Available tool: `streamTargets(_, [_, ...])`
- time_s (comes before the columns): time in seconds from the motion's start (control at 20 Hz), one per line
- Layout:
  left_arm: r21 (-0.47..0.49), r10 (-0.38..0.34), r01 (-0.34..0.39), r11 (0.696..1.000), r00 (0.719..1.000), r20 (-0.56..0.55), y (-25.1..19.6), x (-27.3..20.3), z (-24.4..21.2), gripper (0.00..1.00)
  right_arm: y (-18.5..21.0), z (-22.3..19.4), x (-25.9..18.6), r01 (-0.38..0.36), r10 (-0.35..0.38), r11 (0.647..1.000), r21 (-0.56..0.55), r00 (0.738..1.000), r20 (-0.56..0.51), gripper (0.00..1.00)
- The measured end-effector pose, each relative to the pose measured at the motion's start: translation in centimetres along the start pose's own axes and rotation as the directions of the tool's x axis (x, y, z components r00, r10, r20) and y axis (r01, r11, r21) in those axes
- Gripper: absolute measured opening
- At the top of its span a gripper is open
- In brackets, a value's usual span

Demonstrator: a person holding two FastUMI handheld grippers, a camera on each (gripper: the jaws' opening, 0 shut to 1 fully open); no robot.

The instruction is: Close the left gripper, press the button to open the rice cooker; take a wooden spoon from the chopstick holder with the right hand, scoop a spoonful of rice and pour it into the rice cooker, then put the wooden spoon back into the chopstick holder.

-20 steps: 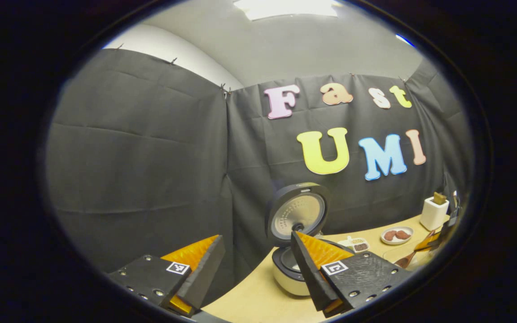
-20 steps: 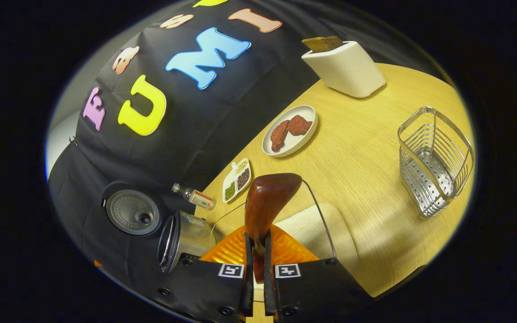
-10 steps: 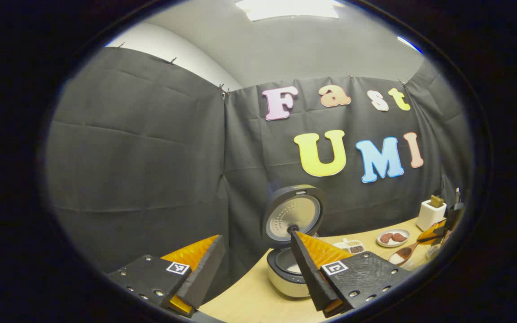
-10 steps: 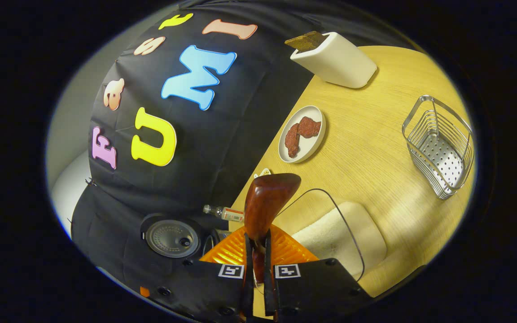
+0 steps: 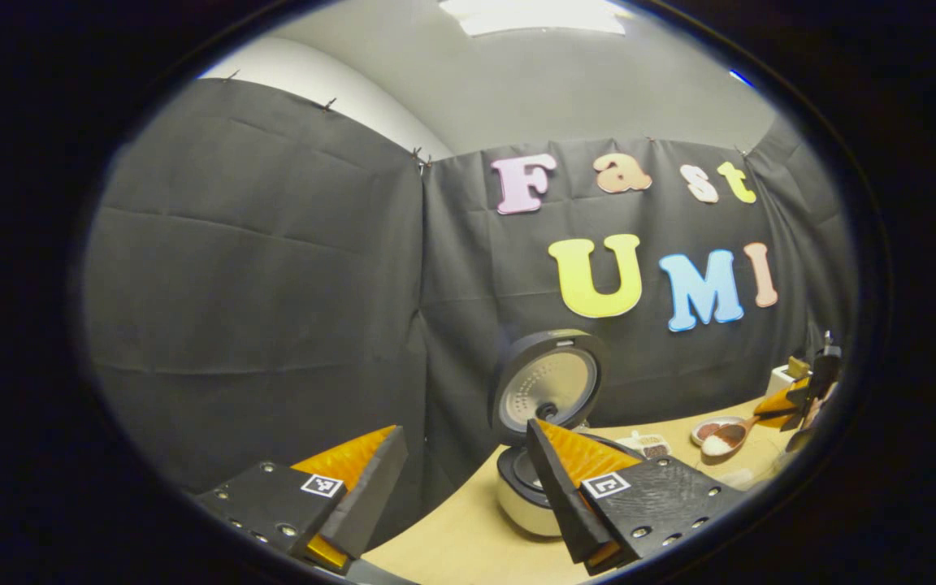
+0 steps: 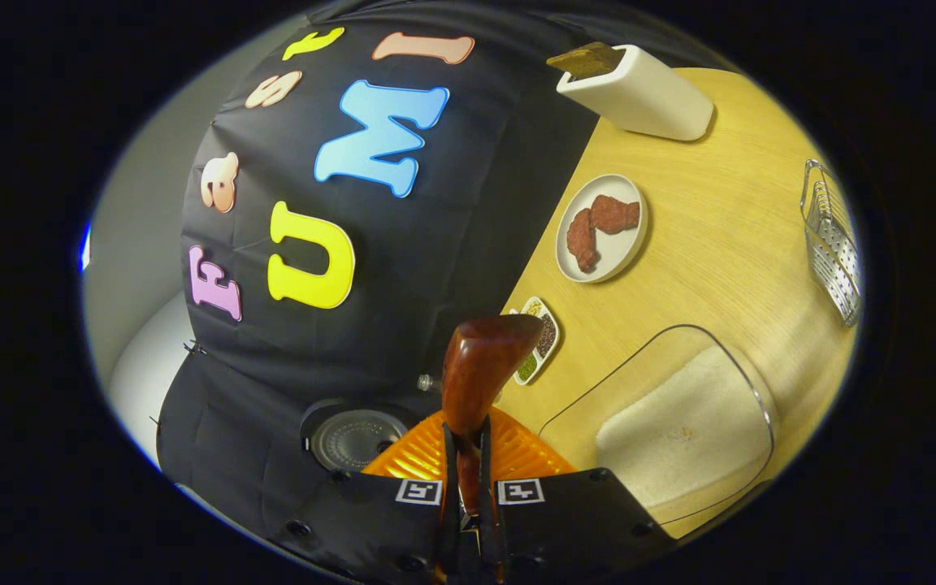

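Observation:
The rice cooker point(image 5: 526, 502) stands open on the wooden table, its round lid point(image 5: 551, 385) tipped up. My left gripper point(image 5: 465, 431) hovers open and empty in front of it. Far right in the left gripper view, my right gripper point(image 5: 803, 400) holds the wooden spoon point(image 5: 720, 439) above the table, with white rice in its bowl. In the right gripper view, my right gripper point(image 6: 468, 443) is shut on the wooden spoon point(image 6: 480, 366), whose brown bowl points ahead. The clear rice container point(image 6: 683, 422) lies low on the right. The wire chopstick holder point(image 6: 829, 236) stands at the right edge.
A white plate point(image 6: 602, 227) with red-brown pieces sits mid-table. A small divided dish point(image 6: 539, 340) of grains lies near the wall. A white box point(image 6: 639, 89) with a brown slab in it stands at the back. The cooker lid point(image 6: 354, 439) shows low on the left.
My right gripper has lifted the spoon out of the rice container with rice in it and swung toward the cooker side. The left gripper has barely moved and stays open.

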State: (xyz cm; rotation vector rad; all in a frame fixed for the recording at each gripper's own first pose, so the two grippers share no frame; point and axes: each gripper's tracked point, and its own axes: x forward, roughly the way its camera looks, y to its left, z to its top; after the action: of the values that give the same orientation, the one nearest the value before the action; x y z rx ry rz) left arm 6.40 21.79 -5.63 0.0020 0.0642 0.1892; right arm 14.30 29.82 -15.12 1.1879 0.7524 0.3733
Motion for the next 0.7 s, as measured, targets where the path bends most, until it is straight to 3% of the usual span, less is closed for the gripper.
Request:
streamTargets(0.15, [-0.003, 0.017, -0.017, 1.000, 1.000, -0.008, 0.7, 0.1, -0.5, 0.90, 1.9, -1.2, 1.6, -0.026, 0.025, 1.000, -0.009, 0.999, -0.024, 0.11])
streamTargets(0.25, [-0.003, 0.029, -0.029, 1.000, 1.000, -0.011, 0.9, 0.2, -0.7, 0.86, 3.1, -1.8, 2.6, -0.043, 0.042, 0.999, -0.014, 0.998, -0.038, 0.11])
streamTargets(0.7, [0.000, 0.099, -0.099, 0.995, 0.995, -0.020, 5.0, -0.9, -1.5, 0.86, 8.6, -6.7, 7.7, -0.119, 0.110, 0.991, -0.065, 0.986, -0.122, 0.11])
